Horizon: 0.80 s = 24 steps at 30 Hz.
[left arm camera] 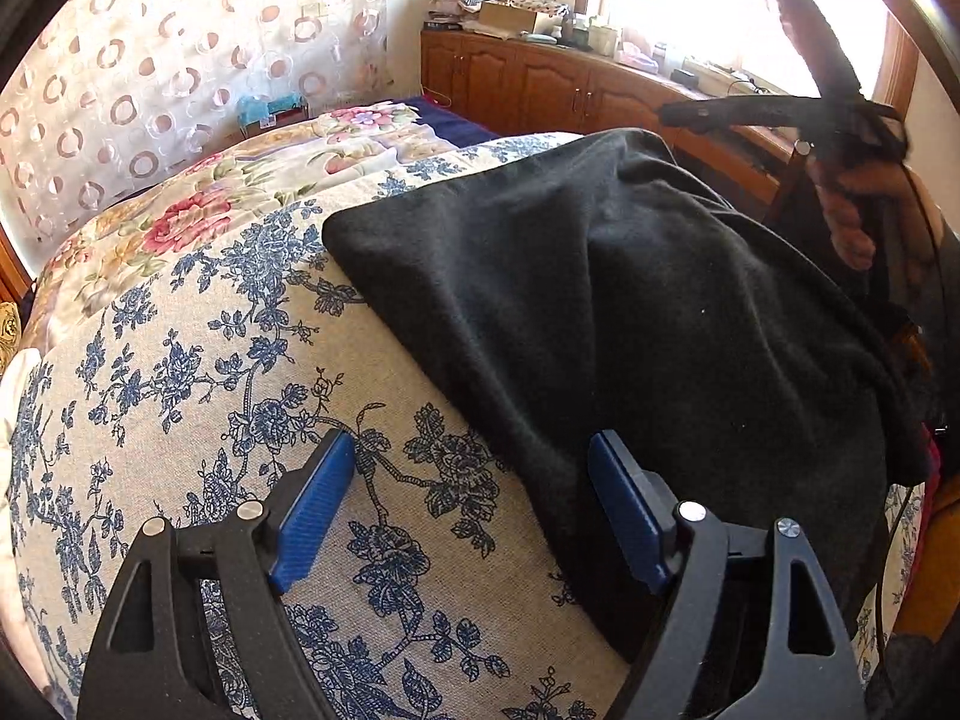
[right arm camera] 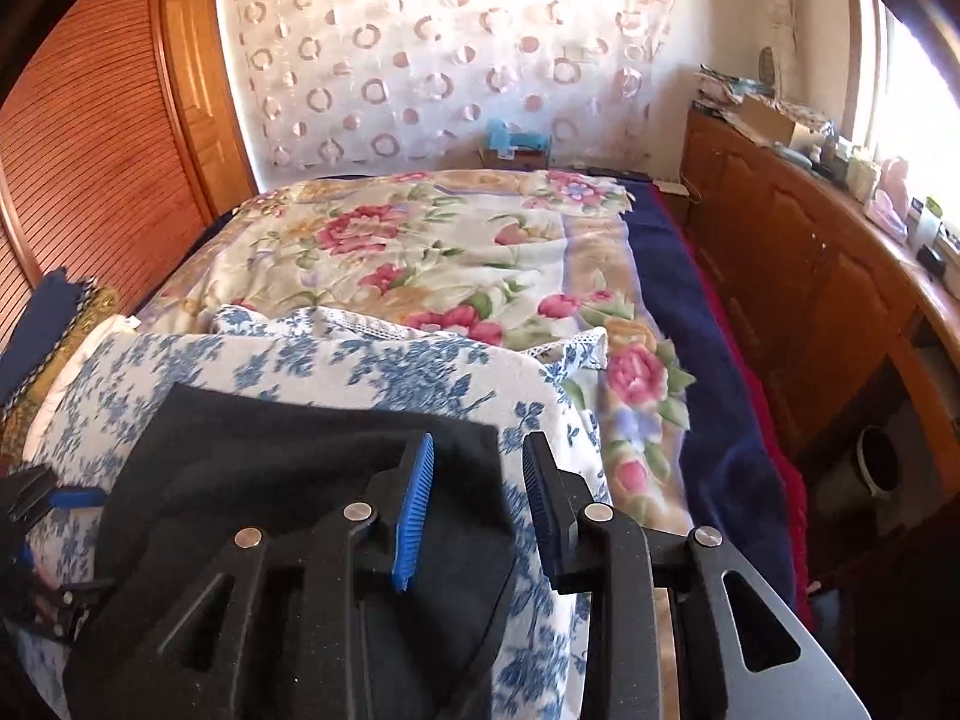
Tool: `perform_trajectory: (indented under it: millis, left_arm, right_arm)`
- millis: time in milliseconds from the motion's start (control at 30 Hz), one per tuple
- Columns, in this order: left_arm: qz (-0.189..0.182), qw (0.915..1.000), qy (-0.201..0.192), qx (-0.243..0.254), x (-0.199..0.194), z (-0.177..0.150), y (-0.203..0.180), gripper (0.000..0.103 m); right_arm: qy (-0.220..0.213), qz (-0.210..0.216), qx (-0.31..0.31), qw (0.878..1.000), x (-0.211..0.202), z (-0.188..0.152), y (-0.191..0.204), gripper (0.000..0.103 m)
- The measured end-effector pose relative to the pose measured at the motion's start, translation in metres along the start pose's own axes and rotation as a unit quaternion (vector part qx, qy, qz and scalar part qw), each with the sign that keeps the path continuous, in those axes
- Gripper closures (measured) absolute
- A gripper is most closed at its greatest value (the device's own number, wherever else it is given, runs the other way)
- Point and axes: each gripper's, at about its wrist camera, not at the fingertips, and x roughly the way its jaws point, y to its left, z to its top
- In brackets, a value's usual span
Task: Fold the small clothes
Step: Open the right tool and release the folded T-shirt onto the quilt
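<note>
Now both tongs gape over garment.

We find no readable text, labels, brands or nos. in either view. Boxes and clutter on the wooden cabinet by the window are too small & blurred for us to read. Fabrics carry patterns only, no lettering.

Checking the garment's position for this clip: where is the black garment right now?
The black garment lies on the blue-flowered cloth at the near end of the bed, right of centre in the left wrist view, between the open left gripper and open right gripper.
</note>
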Motion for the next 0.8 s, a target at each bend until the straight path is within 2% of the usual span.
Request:
perform_trajectory:
  millis: [167, 233, 300, 433, 667, 800]
  left_arm:
    - [0.001, 1.0, 0.0, 0.0, 0.0, 0.0, 0.0, 0.022]
    - [0.0, 1.0, 0.0, 0.0, 0.0, 0.001, 0.0, 0.022]
    - [0.0, 1.0, 0.0, 0.0, 0.0, 0.0, 0.0, 0.022]
    - [0.0, 1.0, 0.0, 0.0, 0.001, 0.0, -0.001, 0.022]
    - [0.005, 1.0, -0.001, -0.003, -0.002, -0.004, 0.001, 0.022]
    - [0.01, 0.9994, -0.03, -0.017, -0.027, -0.01, 0.001, 0.022]
  right_arm:
    - [-0.02, 0.012, -0.001, 1.0, -0.042, -0.017, -0.003, 0.069]
    - [-0.03, 0.014, 0.004, 0.999, -0.061, -0.024, -0.006, 0.06]
    - [-0.041, 0.014, 0.01, 0.999, -0.08, -0.032, -0.007, 0.057]
    - [-0.048, 0.019, 0.016, 0.999, -0.103, -0.054, -0.007, 0.056]
    - [-0.028, 0.011, 0.015, 0.999, -0.129, -0.098, -0.007, 0.056]
    - [-0.007, 0.023, 0.025, 0.999, -0.136, -0.121, -0.006, 0.056]
